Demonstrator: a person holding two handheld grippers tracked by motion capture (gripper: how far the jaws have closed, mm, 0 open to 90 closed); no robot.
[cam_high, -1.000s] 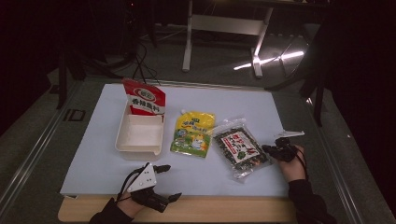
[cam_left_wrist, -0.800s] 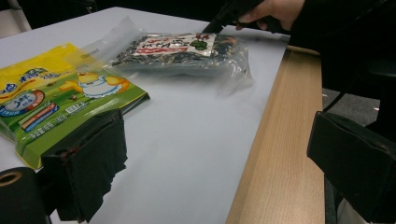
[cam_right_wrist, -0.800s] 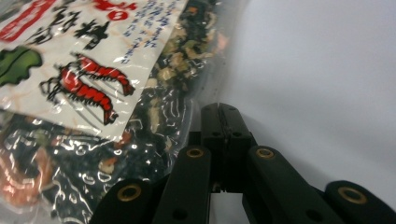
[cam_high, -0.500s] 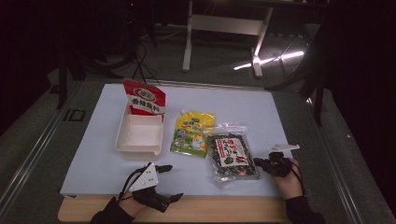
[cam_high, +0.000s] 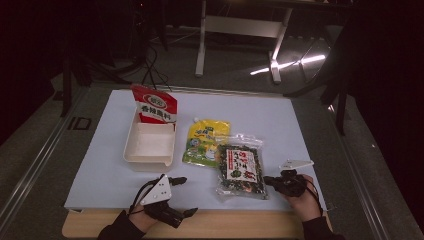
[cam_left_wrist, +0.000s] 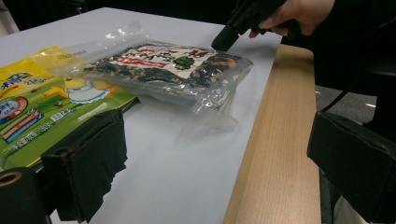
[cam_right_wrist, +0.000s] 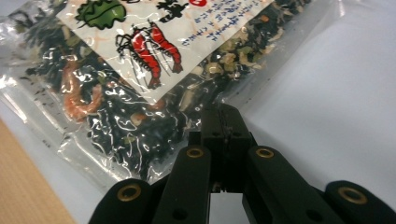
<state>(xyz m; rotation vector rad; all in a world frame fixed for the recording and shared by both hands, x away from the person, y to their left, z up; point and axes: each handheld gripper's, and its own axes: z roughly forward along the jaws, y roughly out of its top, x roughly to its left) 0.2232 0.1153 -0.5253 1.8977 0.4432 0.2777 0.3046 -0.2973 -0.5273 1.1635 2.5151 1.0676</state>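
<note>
A clear bag of dark dried seaweed with a shrimp label (cam_high: 240, 170) (cam_left_wrist: 173, 70) (cam_right_wrist: 140, 70) lies flat on the white mat near the front right. My right gripper (cam_high: 267, 179) (cam_right_wrist: 223, 116) is shut on the bag's clear right edge, held by a hand; the left gripper view also catches that gripper (cam_left_wrist: 222, 42) at the bag's far side. My left gripper (cam_high: 186, 196) (cam_left_wrist: 219, 172) rests at the front edge, left of the bag, jaws wide apart and holding nothing.
A yellow pouch (cam_high: 206, 142) (cam_left_wrist: 42, 107) lies just left of the seaweed bag. A white tray (cam_high: 131, 145) stands farther left, with a red pouch (cam_high: 155, 105) propped in its far end. The wooden table edge (cam_high: 240, 227) runs along the front.
My right gripper has pulled the seaweed bag toward the front edge and slightly left, turning it a little. The left gripper has stayed put.
</note>
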